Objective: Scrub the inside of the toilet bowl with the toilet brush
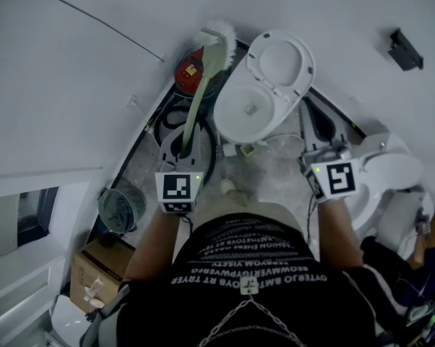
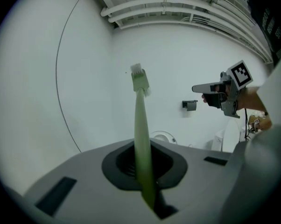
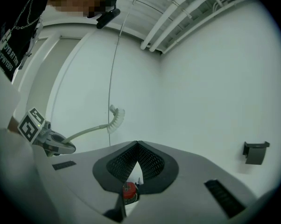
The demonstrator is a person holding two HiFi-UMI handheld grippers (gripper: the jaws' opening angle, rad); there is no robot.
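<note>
My left gripper (image 1: 183, 142) is shut on the pale green handle of the toilet brush (image 1: 201, 85). The brush's white bristle head (image 1: 219, 35) is raised in the air near the wall, left of the toilet. In the left gripper view the brush handle (image 2: 141, 134) runs up out of the gripper (image 2: 143, 148) to the brush head (image 2: 139, 77). The white toilet bowl (image 1: 240, 113) stands ahead with its lid and seat (image 1: 281, 62) tipped up. My right gripper (image 1: 322, 144) hangs to the bowl's right, jaws together and holding nothing, as the right gripper view shows (image 3: 137, 146).
A red container (image 1: 191, 71) sits on the floor by the wall, under the brush head. Black hoses (image 1: 167, 114) lie left of the toilet. A small fan (image 1: 121, 208) and a cardboard box (image 1: 95, 266) are at lower left. Another white fixture (image 1: 391, 172) stands at right. A black holder (image 3: 256, 152) hangs on the wall.
</note>
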